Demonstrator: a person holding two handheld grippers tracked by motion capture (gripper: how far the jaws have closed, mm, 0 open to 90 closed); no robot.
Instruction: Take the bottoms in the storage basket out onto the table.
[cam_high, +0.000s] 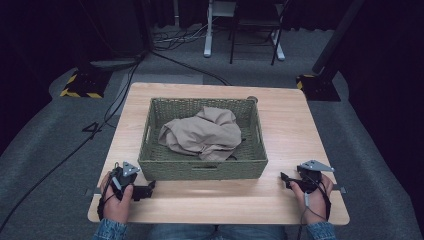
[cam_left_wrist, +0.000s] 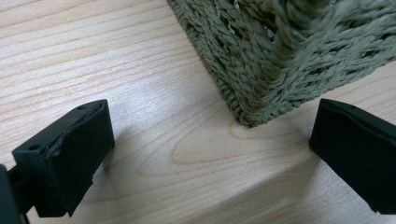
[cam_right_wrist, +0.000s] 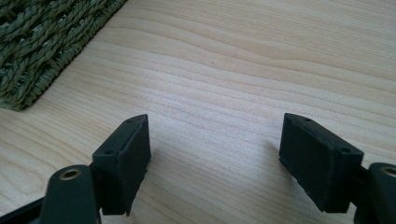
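A green woven basket (cam_high: 202, 169) stands in the middle of the wooden table (cam_high: 290, 130). A crumpled tan cloth (cam_high: 202, 134) lies inside it. My left gripper (cam_high: 149, 189) rests low at the table's front left, open, with nothing between its jaws; the basket's near corner (cam_left_wrist: 254, 112) sits just ahead of it in the left gripper view. My right gripper (cam_high: 285, 178) rests at the front right, open and empty, its fingers (cam_right_wrist: 126, 158) spread over bare wood. The basket's edge (cam_right_wrist: 28, 60) lies to the upper left in the right gripper view.
Beyond the table lie grey carpet, black cables (cam_high: 115, 100) and stand bases with yellow-black tape (cam_high: 80, 87). A white desk frame (cam_high: 207, 35) and a chair stand at the back. Bare wood runs along the table's front and both sides of the basket.
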